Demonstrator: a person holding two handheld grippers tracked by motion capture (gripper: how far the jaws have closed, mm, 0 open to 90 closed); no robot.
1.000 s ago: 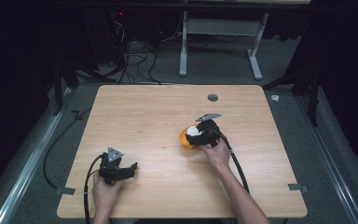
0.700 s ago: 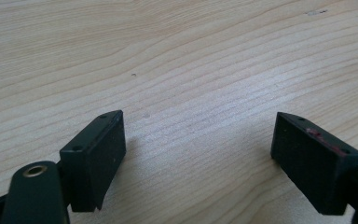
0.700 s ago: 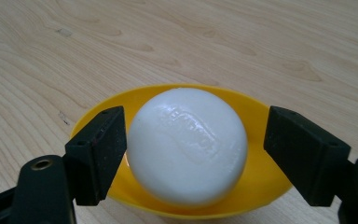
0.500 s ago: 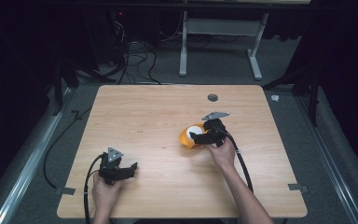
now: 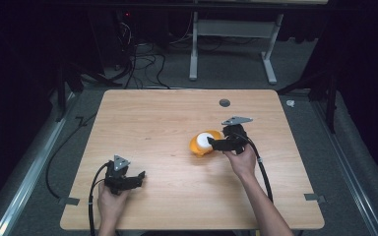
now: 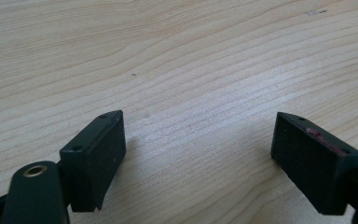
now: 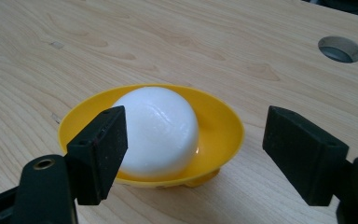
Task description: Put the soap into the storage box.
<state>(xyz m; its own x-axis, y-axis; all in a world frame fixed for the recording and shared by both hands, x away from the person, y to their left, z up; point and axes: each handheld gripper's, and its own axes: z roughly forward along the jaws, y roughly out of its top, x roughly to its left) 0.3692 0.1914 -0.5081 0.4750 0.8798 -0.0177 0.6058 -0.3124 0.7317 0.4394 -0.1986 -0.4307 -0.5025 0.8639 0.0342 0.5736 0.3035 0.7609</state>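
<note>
Over the white ball (image 7: 156, 130) a second ago with the right gripper (image 5: 212, 143); now drawn back a little toward the right edge of the table (image 5: 152, 123), jaws wide apart and gripping nothing, level with the yellow bowl (image 7: 219, 126) and just clear of its rim. Inside the bowl, the ball, resting alone, untouched on every side. Bowl itself in the same spot as before, a little right of the table's middle. Probably a finished drop and a clean release, then: ball delivered, little left to do here but back away. Near the near left corner, the left gripper (image 5: 139, 177), jaws likewise apart over bare wood, holding nothing, unmoved over the same second. As for room: wide bare wood across the whole left half and along the far edge, broken only by a small round hole (image 5: 224, 103) close to the far edge, well apart from the bowl. Between the right hand and the right edge, ample space; behind it, the cable (image 5: 261, 167) running along the forearm toward the near edge. Best to withdraw straight back toward the near right corner rather than sideways across the rim, since a light bowl like this would likely slide or tip at a nudge from a jaw.
</note>
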